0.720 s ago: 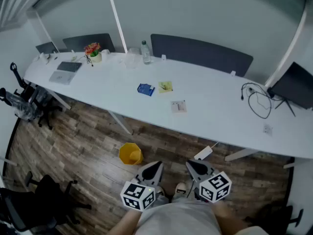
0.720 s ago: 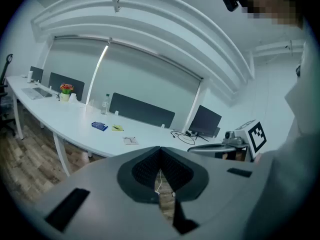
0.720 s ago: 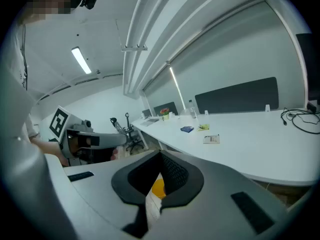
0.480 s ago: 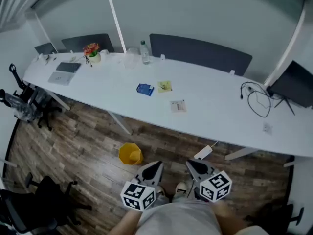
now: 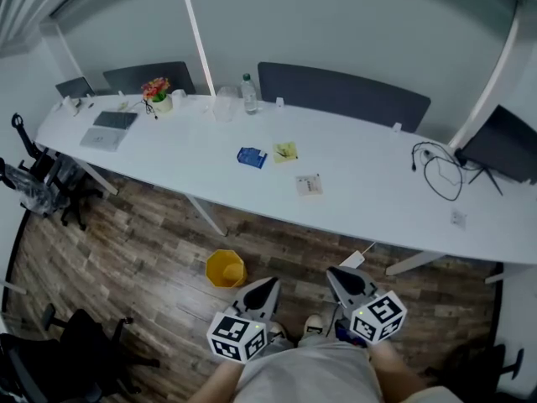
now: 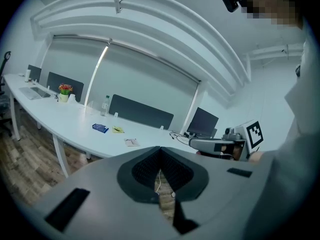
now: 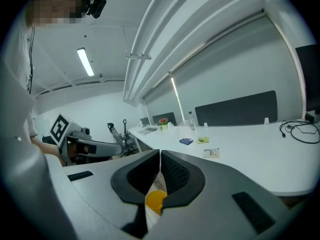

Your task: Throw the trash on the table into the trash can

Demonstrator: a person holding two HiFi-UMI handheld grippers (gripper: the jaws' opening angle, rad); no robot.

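Both jaw pairs closed & empty: left gripper (image 5: 265,284), right gripper (image 5: 339,274) nr yellow bin (image 5: 224,268); blue packet (image 5: 250,156) on table (image 5: 369,201).

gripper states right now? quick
Left gripper: shut, nothing between its jaws.
Right gripper: shut, nothing between its jaws.

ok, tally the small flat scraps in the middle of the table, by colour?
Blue packet: 1
Yellow paper: 1
White paper: 1
Total: 3
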